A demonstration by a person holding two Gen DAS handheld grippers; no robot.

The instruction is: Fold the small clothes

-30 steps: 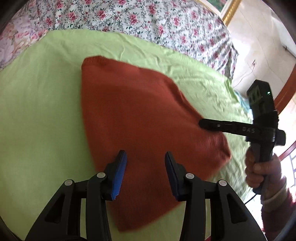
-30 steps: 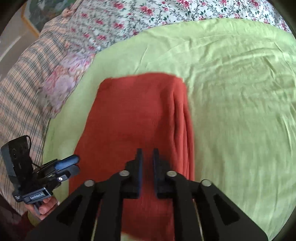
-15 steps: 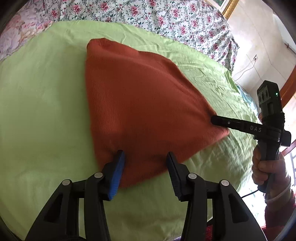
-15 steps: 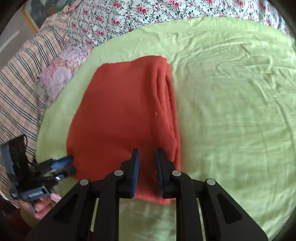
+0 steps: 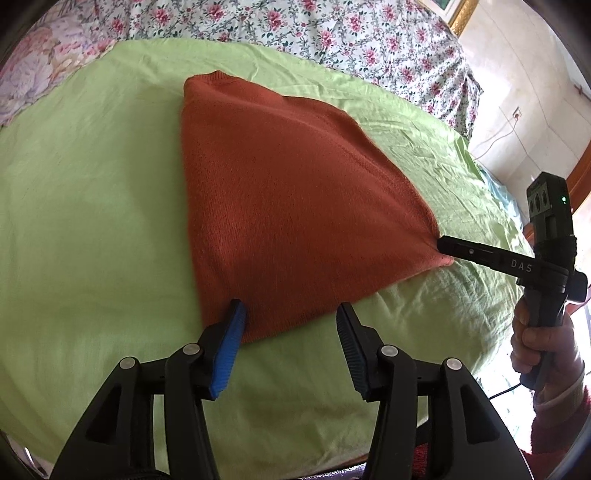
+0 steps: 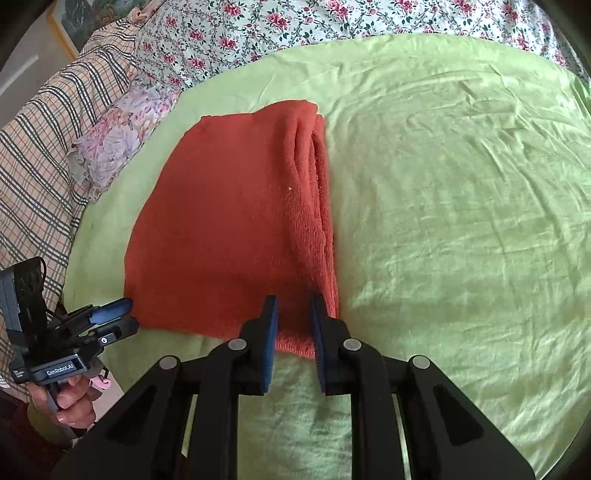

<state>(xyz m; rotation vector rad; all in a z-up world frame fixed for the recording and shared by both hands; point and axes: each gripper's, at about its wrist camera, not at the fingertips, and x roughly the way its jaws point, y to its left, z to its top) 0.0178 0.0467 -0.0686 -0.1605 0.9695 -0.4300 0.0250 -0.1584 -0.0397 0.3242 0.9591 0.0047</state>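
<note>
Two hand-held grippers | left hand-held gripper [image 5: 290,325] open at sweater [image 5: 295,206] near hem, frame ctr | right hand-held gripper [image 6: 293,317] still pinching corner | we've pulled it back flat on bed [image 6: 461,184] since 1 s ago; fold prob done.

- Our folded garment [image 5: 295,206] lies on the sheet [image 5: 92,184], just ahead of our left fingers [image 5: 231,343].
- Its near corner sits between our right fingers [image 6: 267,332].
- A patterned bedspread [image 5: 295,26] lies beyond.
</note>
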